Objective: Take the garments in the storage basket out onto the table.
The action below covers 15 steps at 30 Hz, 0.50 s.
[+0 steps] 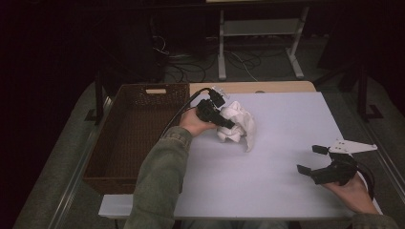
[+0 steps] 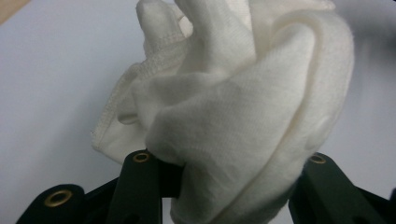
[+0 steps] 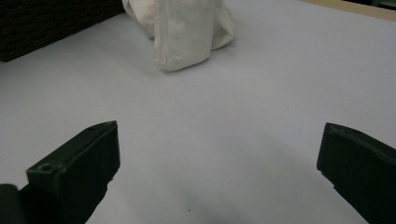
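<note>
Two grippers for us: left gripper (image 1: pixel 228 123) pinches bunched white cloth (image 1: pixel 239 124) between its fingers, right gripper (image 1: pixel 313 160) spread wide, cloth well ahead.

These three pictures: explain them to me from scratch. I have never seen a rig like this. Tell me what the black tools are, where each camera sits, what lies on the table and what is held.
No robot here: a person at a table holds a black two-jaw gripper in each hand. The high view looks down from above the person's side, so the forearms enter from the bottom. The other two views come from a camera riding on each gripper, looking along its jaws.

The left gripper is bunched into a crumpled white cloth; in its own view the cloth sits between the jaws, so it appears gripped. The right gripper rests near the table's right edge with its jaws wide apart and nothing between them; its own view shows the cloth farther off.

A brown wicker basket stands beside the table on the left. Nothing can be made out inside it.
</note>
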### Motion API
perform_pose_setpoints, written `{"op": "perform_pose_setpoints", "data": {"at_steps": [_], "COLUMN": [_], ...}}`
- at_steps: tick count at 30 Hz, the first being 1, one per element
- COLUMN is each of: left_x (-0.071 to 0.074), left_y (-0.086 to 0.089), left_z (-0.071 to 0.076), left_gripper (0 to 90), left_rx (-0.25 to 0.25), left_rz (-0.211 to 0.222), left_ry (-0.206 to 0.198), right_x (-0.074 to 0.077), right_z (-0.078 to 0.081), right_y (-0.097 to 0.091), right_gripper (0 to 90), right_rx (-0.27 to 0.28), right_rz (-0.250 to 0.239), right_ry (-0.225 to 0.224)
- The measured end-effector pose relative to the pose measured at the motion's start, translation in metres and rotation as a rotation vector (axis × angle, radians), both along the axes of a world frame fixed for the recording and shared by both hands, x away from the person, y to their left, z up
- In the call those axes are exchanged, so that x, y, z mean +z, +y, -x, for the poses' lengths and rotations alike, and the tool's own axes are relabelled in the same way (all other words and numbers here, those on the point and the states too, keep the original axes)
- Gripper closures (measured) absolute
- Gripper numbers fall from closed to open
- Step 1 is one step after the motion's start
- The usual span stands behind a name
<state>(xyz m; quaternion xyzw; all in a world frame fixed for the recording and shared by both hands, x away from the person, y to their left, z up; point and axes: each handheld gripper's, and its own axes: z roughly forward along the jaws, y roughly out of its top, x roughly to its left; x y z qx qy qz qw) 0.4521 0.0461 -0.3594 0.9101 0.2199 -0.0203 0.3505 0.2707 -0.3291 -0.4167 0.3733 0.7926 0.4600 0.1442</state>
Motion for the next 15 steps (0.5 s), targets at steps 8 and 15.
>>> {"op": "perform_pose_setpoints", "data": {"at_steps": [8, 15], "left_x": [-0.0049, -0.0091], "left_y": [-0.0057, -0.0084], "left_z": [0.0006, 0.0006], "left_gripper": [55.9, 49.4], "left_rx": [-0.029, -0.029], "left_rz": [-0.065, -0.081], "left_ry": [-0.007, 0.009], "right_x": [-0.0004, -0.0004], "right_z": [-0.0002, -0.0003], "right_y": [0.0006, 0.0006], "right_gripper": [0.0, 0.0], "right_rx": [0.004, 0.005], "right_rz": [0.004, 0.004], "right_ry": [0.004, 0.002]}}
